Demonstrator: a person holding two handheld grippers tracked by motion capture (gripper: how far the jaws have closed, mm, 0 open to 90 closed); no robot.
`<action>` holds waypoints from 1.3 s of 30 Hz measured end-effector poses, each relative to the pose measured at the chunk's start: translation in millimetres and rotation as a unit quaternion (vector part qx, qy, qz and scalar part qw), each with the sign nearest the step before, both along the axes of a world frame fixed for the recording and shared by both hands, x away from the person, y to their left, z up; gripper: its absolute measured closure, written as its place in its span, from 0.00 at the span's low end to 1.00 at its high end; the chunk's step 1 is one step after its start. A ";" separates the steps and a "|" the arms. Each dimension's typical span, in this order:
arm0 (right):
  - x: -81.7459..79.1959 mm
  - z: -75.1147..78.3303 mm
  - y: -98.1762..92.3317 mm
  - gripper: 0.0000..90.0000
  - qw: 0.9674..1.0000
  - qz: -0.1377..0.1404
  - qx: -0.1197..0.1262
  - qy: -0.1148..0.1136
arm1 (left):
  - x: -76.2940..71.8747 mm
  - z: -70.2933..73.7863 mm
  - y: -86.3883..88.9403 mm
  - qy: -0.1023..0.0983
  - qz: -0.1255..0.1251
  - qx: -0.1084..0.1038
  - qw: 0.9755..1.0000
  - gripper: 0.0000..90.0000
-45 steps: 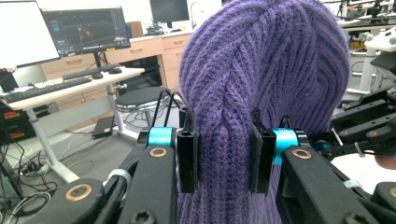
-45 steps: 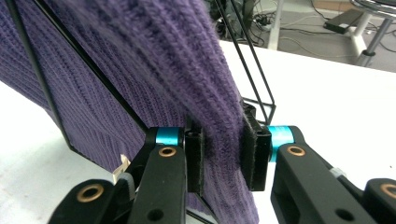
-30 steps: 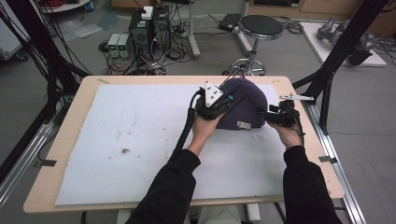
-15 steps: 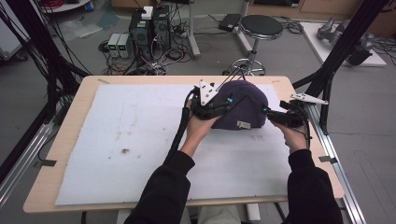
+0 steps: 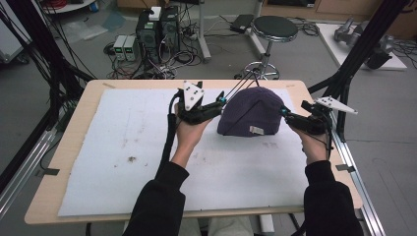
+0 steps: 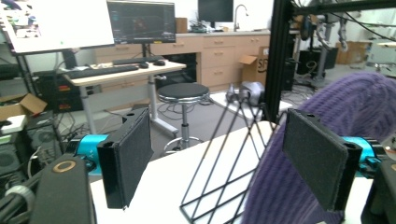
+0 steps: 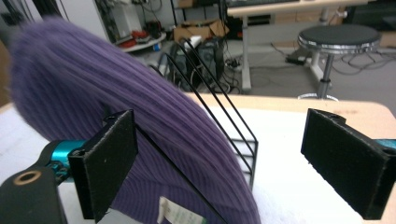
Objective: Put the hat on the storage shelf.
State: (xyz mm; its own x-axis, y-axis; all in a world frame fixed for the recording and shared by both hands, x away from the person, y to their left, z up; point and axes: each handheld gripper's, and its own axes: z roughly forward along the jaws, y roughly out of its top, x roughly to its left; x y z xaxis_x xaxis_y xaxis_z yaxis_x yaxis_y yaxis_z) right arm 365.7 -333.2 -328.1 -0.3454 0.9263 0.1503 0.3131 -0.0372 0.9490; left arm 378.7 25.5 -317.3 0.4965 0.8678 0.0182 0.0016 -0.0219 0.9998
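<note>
Between both sets of jaws, the purple beanie (image 5: 251,112) sits draped over a black wire stand (image 6: 224,163) on the counter (image 5: 88,113). Both the left gripper (image 5: 216,104) and right gripper (image 5: 287,115) have just been opening; the jaws now stand apart, nothing clamped. Withdraw each gripper straight outward, avoiding snagging knit or tipping the stand. Beyond the jaws stands a stool (image 5: 274,29); the beanie's small label (image 7: 180,215) lies nearest the right jaws.
</note>
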 end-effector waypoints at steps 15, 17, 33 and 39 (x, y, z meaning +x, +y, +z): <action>-17.2 10.2 26.5 0.11 0.998 -0.012 -0.017 -0.054 | -24.8 -4.1 80.0 -0.005 0.061 -0.021 0.998 0.26; -18.9 8.5 28.3 0.11 0.998 -0.015 -0.020 -0.056 | -28.4 -6.7 93.6 -0.005 0.073 -0.021 0.997 0.26; -30.6 -4.3 23.0 0.11 0.997 -0.033 -0.025 -0.064 | -59.7 -32.5 164.6 -0.020 0.156 -0.033 0.987 0.25; -36.9 -10.0 19.7 0.11 0.996 -0.040 -0.031 -0.071 | -67.3 -41.8 173.8 -0.015 0.160 -0.024 0.987 0.25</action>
State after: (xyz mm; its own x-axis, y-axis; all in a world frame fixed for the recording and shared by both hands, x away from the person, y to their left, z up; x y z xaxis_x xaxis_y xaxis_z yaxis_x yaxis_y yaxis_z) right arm 328.9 -313.5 -338.1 -0.2834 0.9579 0.0462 0.1745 0.0042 0.9846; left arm 311.4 199.3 -359.1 0.1962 0.9804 -0.0157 -0.0281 0.0216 0.9994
